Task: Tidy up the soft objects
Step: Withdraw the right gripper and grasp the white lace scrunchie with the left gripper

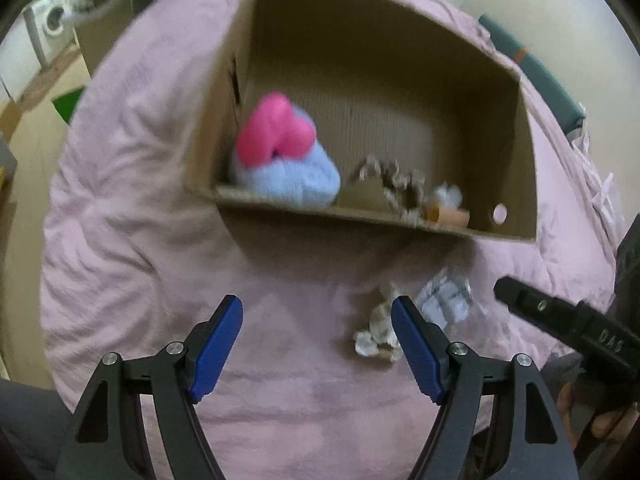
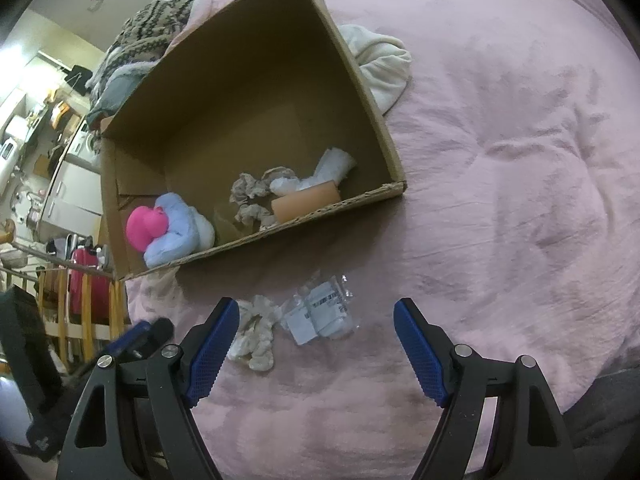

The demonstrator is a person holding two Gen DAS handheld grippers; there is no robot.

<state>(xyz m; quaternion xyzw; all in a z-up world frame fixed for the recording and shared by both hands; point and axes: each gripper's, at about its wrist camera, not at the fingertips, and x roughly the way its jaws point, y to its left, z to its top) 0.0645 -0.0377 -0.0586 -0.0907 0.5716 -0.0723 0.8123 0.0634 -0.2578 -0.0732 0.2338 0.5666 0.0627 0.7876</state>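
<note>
Pink bedcover (image 2: 500, 160) carries a crumpled white cloth (image 2: 254, 336) and a clear plastic packet (image 2: 324, 312), both near the front wall of the cardboard box (image 2: 256, 92). The right gripper (image 2: 318, 344) stands spread and empty with the packet between its fingers. The left gripper (image 1: 318, 344), also spread and empty, has the cloth just at its right finger; this view is blurred, so contact is unclear.

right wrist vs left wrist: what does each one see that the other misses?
Right wrist only: a white towel behind the box, a patterned blanket at its far corner.

Left wrist only: a washing machine in the background, and the right gripper seen from outside.

Both: cardboard box holding the pink and blue plush, the crumpled white cloth and plastic-wrapped packet on the pink bedding.
</note>
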